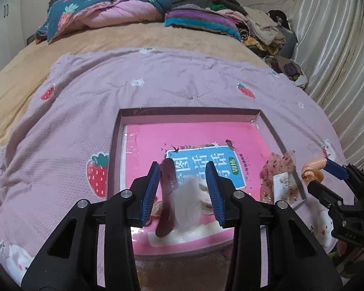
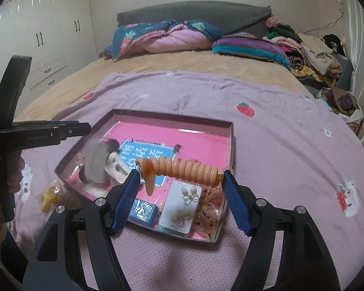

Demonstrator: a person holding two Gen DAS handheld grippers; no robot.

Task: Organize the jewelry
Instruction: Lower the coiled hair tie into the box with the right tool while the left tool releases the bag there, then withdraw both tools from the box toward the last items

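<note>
Jewelry held over a tray on the bed

On the left, a dark red clip (image 1: pixel 167 194) and a clear packet (image 1: pixel 189 206) are hung between the left hand-held gripper's (image 1: pixel 183 192) parted pads (whether it is clamped cannot be told), above the pink tray (image 1: pixel 119 131). On the right, a peach coil bracelet (image 2: pixel 182 171) is clamped endwise by the right hand-held gripper (image 2: pixel 182 191), above an earring card (image 2: pixel 182 206).

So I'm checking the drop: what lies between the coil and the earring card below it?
Nothing; right wrist view shows the coil held above the card.
</note>
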